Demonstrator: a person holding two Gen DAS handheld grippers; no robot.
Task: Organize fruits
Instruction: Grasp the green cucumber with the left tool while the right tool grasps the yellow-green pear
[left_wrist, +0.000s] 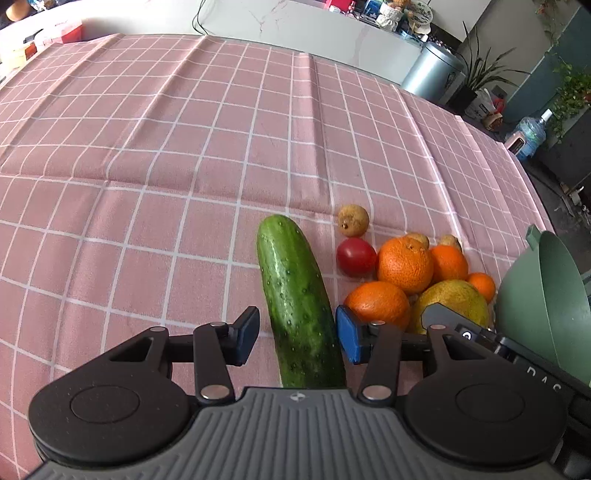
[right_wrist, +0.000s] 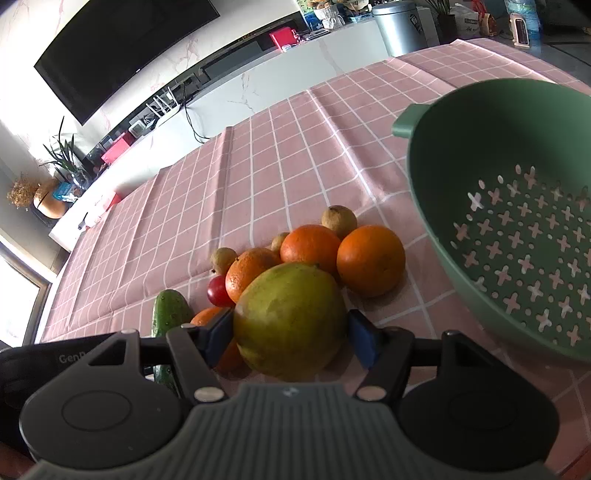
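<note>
A green cucumber (left_wrist: 299, 306) lies on the pink checked cloth between the fingers of my left gripper (left_wrist: 297, 338). The jaws are open, with a gap at the left pad (left_wrist: 245, 339). A yellow-green mango (right_wrist: 290, 319) rests on the cloth between the fingers of my right gripper (right_wrist: 291, 336). Both blue pads stand close at its sides, and I read the jaws as open. Beyond it sit several oranges (right_wrist: 371, 260), a red tomato (right_wrist: 218, 291) and small brown fruits (right_wrist: 338, 220). The same pile of oranges (left_wrist: 404, 264) is to the right of the cucumber.
A green perforated basket (right_wrist: 480, 177) stands tilted at the right of the pile, with nothing inside; its wall (left_wrist: 543, 295) borders the left wrist view. Bare tablecloth (left_wrist: 166, 147) stretches to the left and far side. Past the table are a white counter and a metal bin (left_wrist: 432, 70).
</note>
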